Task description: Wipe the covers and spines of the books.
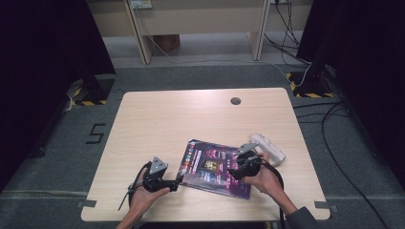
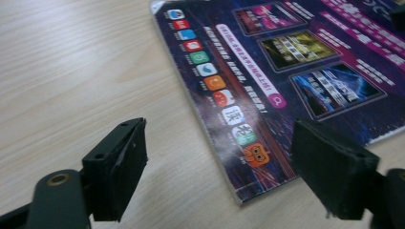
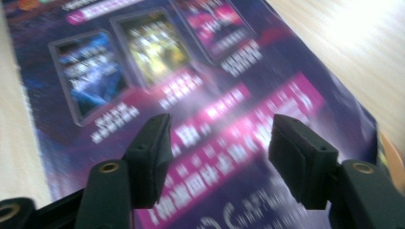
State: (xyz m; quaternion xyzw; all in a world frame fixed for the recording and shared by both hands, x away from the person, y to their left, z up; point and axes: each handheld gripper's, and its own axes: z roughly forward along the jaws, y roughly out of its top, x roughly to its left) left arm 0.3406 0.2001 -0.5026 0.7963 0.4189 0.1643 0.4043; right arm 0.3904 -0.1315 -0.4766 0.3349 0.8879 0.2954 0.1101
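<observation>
The magazine [image 1: 217,168] lies flat and closed on the near right part of the desk [image 1: 157,119], its glossy purple cover up and its corners turned slightly askew to the desk's edges. It looks thin and light, a floppy sheaf that would sag if lifted by one corner, and the slick cover probably gives little purchase from above. The better hold, by my judgement, is at an edge, pinching the thickness near the spine side or two opposite corners at once.

The left tongs [image 2: 219,157] sit just beside the magazine's near left corner, jaws wide apart with that corner lying between them, nothing pressed. The right tongs [image 3: 219,157] hover over the cover's right part, jaws apart and gripping nothing.

A pale oblong object [image 1: 268,147], too blurred to identify, lies just beyond the magazine's right edge, near the right hand [image 1: 265,181].
</observation>
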